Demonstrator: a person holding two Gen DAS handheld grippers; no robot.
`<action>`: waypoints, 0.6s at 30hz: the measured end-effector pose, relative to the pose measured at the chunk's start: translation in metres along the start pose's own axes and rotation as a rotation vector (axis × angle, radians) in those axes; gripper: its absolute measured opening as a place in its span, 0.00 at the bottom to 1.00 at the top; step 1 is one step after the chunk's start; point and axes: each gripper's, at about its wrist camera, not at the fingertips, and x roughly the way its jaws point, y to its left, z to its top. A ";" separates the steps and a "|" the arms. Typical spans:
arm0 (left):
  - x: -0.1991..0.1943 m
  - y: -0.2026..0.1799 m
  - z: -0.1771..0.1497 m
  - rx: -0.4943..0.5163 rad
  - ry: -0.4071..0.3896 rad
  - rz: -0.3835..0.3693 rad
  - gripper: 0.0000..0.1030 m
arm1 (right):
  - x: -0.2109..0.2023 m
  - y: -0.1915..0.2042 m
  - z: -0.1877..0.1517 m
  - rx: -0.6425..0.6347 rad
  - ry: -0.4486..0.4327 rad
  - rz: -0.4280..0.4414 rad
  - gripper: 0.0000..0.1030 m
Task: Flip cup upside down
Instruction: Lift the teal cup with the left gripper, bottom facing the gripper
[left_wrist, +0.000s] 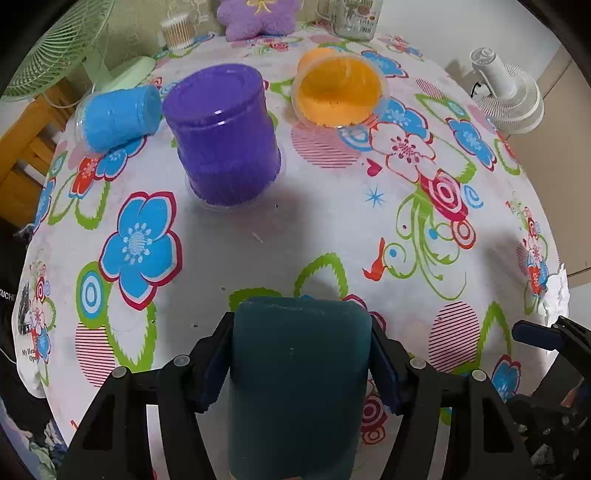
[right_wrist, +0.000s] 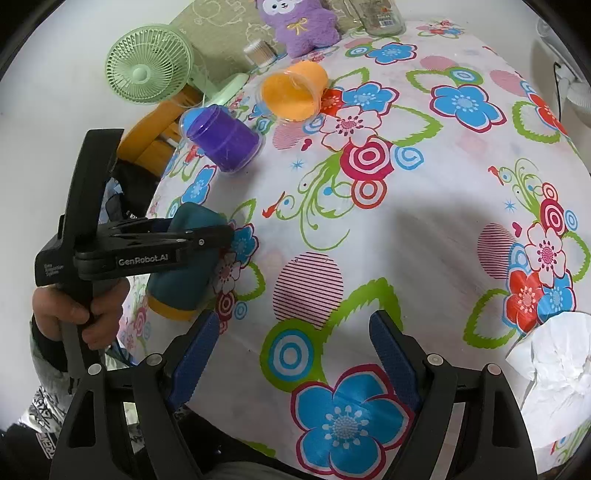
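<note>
My left gripper (left_wrist: 301, 354) is shut on a dark teal cup (left_wrist: 295, 384) and holds it on its side above the near edge of the flowered tablecloth (left_wrist: 332, 221). In the right wrist view the teal cup (right_wrist: 184, 273) shows tilted, its yellow-rimmed end pointing down and toward me, clamped by the left gripper (right_wrist: 207, 236). My right gripper (right_wrist: 291, 354) is open and empty above the cloth. A purple cup (left_wrist: 225, 136) stands upside down on the table. A blue cup (left_wrist: 118, 114) and an orange cup (left_wrist: 340, 88) lie on their sides.
A green fan (right_wrist: 147, 62) stands at the table's far left, a white fan (left_wrist: 506, 96) beyond the right edge. A purple plush toy (right_wrist: 299, 22), a swab jar (left_wrist: 179, 31) and a glass jar (left_wrist: 354, 18) line the back. Crumpled white paper (right_wrist: 554, 362) lies at the right.
</note>
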 end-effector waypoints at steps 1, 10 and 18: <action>-0.002 0.000 -0.001 0.000 -0.007 0.000 0.66 | 0.000 0.001 0.000 -0.002 0.000 0.001 0.83; -0.034 0.004 -0.007 -0.021 -0.103 -0.007 0.66 | 0.003 0.011 -0.002 -0.028 0.006 0.010 0.83; -0.052 0.007 -0.014 -0.043 -0.154 -0.012 0.66 | 0.002 0.021 -0.003 -0.055 0.008 0.011 0.83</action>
